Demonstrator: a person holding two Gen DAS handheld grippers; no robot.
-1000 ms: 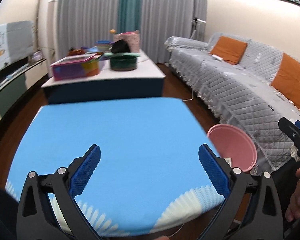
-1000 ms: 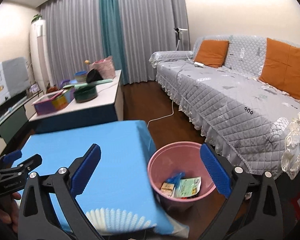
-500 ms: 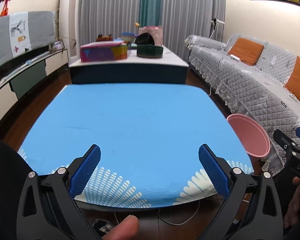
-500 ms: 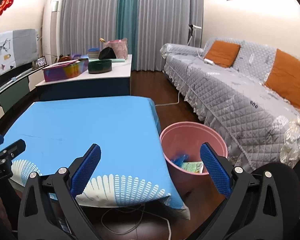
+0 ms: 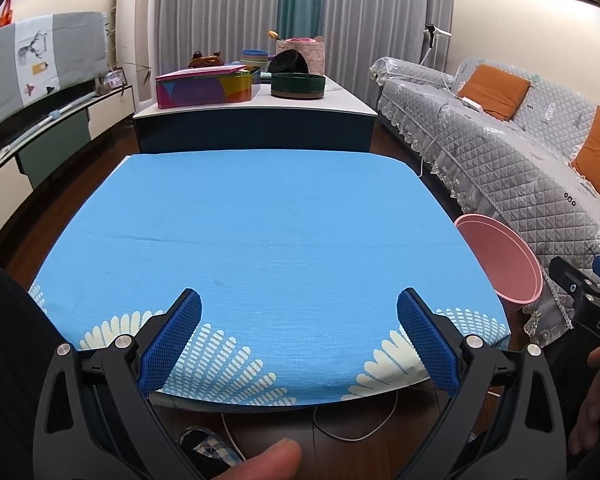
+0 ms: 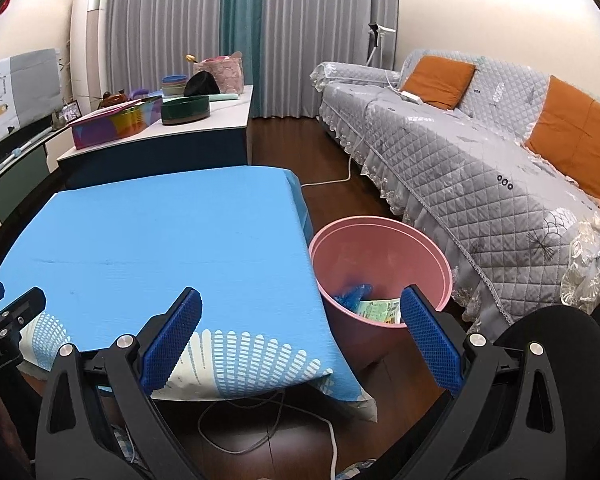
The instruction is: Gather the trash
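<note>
Grippers (image 5: 299, 334) (image 6: 300, 334): two, agape; bin (image 6: 380, 248): one

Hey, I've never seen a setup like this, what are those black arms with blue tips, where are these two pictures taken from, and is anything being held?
A person holds a hand-held two-finger gripper in each hand; each carries a camera looking forward along its blue fingers. One picture comes from the left gripper, the other from the right gripper. Both stand open and hold nothing. Ahead is a table under a blue cloth, with no trash on it. Beside it, on the floor, stands a pink bin with wrappers lying inside.
</note>
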